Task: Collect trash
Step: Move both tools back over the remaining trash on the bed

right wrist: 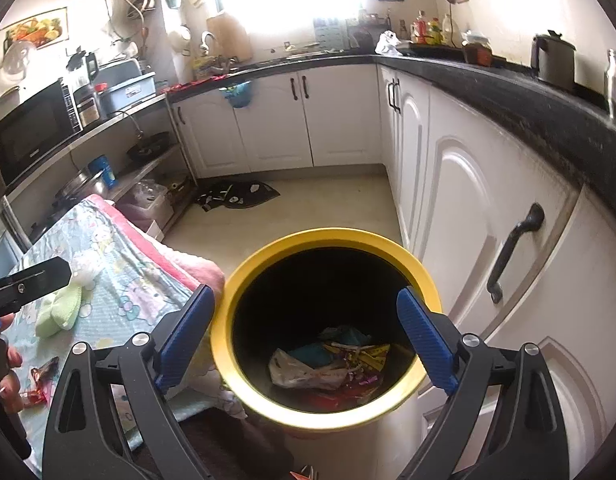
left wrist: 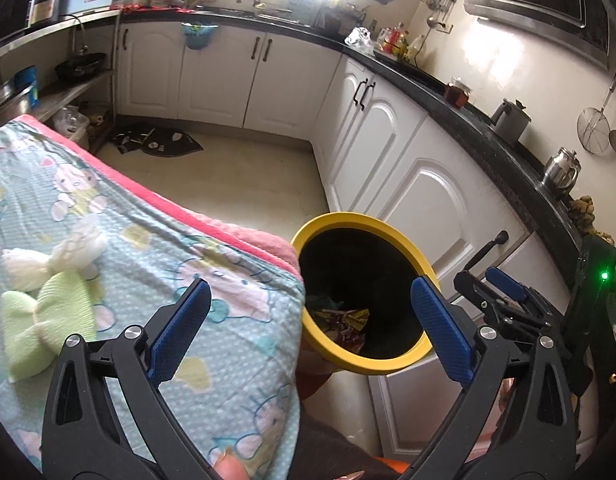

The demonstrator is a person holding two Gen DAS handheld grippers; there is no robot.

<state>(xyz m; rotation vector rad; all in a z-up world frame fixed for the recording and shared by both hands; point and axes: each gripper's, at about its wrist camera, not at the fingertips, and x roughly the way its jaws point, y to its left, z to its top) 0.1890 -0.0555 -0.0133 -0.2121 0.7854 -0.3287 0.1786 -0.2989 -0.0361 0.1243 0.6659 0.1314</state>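
Observation:
A yellow-rimmed bin (right wrist: 228,312) stands beside the table and holds several wrappers (right wrist: 327,364); it also shows in the left wrist view (left wrist: 387,228). My right gripper (right wrist: 304,336) is open and empty right above the bin's mouth. My left gripper (left wrist: 308,326) is open and empty over the table's right edge, next to the bin. On the patterned tablecloth (left wrist: 156,264) lie a crumpled white tissue (left wrist: 74,250) and a green cloth (left wrist: 44,312). Red wrappers (right wrist: 40,380) lie near the table's front left in the right wrist view.
White cabinets (right wrist: 459,208) under a dark counter (right wrist: 547,108) run along the right, close to the bin. A dark mat (right wrist: 240,196) lies on the floor ahead. Shelves with a microwave (right wrist: 32,128) stand to the left.

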